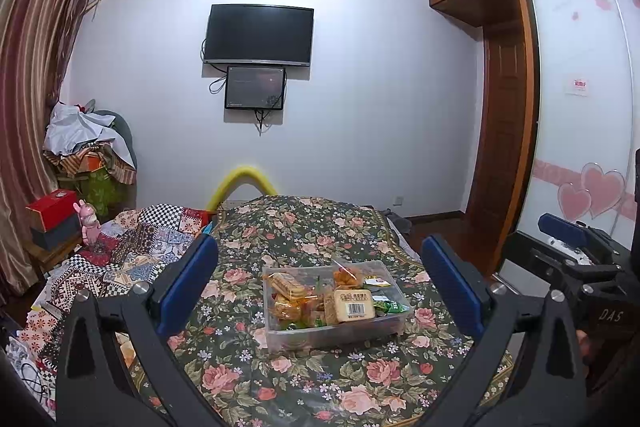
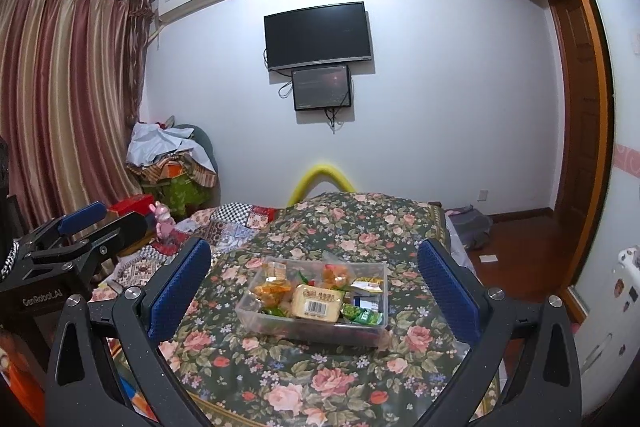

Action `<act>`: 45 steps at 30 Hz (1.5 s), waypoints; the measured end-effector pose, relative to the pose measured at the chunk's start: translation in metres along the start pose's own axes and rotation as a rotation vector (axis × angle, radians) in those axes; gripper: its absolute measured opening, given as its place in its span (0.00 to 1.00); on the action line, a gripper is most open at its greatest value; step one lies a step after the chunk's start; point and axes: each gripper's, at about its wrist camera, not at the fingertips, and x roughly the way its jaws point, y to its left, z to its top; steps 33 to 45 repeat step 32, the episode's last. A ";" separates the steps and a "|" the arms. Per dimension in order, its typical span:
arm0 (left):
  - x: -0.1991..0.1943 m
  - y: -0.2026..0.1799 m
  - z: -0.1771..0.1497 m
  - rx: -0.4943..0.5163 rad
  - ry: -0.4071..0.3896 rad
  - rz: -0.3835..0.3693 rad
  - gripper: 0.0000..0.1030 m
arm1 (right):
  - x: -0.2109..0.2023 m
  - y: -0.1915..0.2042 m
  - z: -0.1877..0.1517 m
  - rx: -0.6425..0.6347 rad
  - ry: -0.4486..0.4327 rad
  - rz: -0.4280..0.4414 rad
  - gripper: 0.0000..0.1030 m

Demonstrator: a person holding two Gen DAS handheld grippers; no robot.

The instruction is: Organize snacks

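Note:
A clear plastic box [image 1: 394, 325] [image 2: 248, 315] full of wrapped snacks sits on the floral-covered table [image 1: 280, 383] [image 2: 320, 383]. On top lies a pale yellow pack with a barcode [image 1: 354, 303] [image 2: 318, 303], beside orange packs [image 1: 286, 307] [image 2: 270, 293] and green packs [image 1: 386, 307] [image 2: 360, 315]. My left gripper [image 1: 324, 283] is open and empty, held above the table in front of the box. My right gripper [image 2: 316, 279] is open and empty, also short of the box. Each gripper shows at the edge of the other's view: the right gripper [image 1: 568, 247], the left gripper [image 2: 80, 231].
A patchwork cloth [image 1: 132, 251] [image 2: 236, 223] covers the surface left of the table, with a pink toy [image 1: 90, 223] and a red box [image 1: 52, 209]. Piled clothes [image 1: 88, 147] stand by the curtain. A wardrobe and door are at the right.

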 end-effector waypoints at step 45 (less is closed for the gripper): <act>0.010 -0.002 -0.002 -0.008 0.024 -0.029 1.00 | 0.007 -0.003 -0.005 -0.007 0.026 -0.025 1.00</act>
